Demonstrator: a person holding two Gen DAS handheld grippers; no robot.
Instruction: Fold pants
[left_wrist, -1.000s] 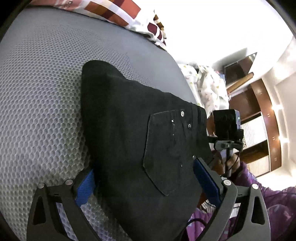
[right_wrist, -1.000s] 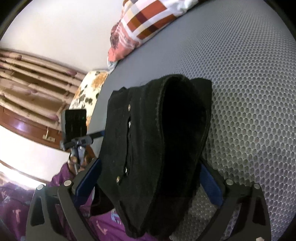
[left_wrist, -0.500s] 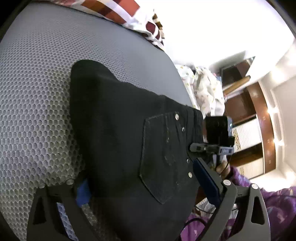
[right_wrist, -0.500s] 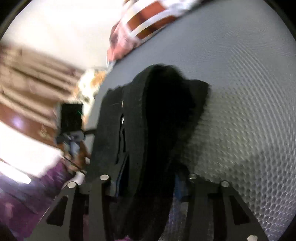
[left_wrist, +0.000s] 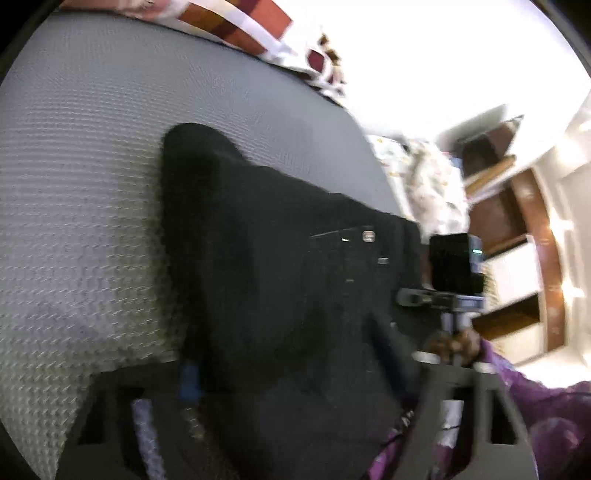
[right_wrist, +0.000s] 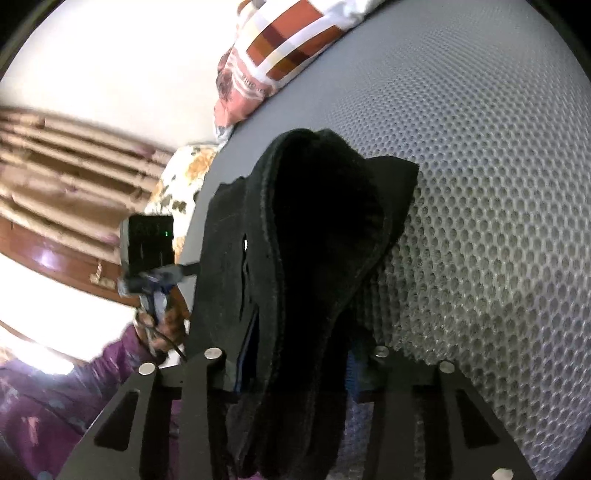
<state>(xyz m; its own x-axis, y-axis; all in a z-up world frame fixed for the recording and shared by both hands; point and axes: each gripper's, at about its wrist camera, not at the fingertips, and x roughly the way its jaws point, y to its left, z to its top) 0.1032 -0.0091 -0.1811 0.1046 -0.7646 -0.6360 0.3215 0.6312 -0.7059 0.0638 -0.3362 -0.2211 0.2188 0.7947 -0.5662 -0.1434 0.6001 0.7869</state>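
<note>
Folded black pants (left_wrist: 266, 266) lie on the grey mesh bed surface (left_wrist: 81, 192), back pocket with rivets facing up. My left gripper (left_wrist: 291, 373) straddles the near edge of the pants, its blue pads partly closed in on the fabric; the view is blurred. In the right wrist view the pants (right_wrist: 314, 251) show as thick stacked layers, and my right gripper (right_wrist: 299, 369) is shut on their near end. The other gripper with its camera shows in each view (left_wrist: 454, 266) (right_wrist: 151, 251).
A red, brown and white checked pillow (right_wrist: 291, 48) lies at the far end of the bed. A floral cloth (left_wrist: 424, 177) lies beyond the bed edge. Wooden furniture (left_wrist: 532, 258) and curtains (right_wrist: 55, 162) stand to the sides. My purple sleeve (right_wrist: 55, 398) is close by.
Both grippers have closed in on the pants: the right one went from wide open to clamped on the layers. The left jaws have narrowed around the near edge.
</note>
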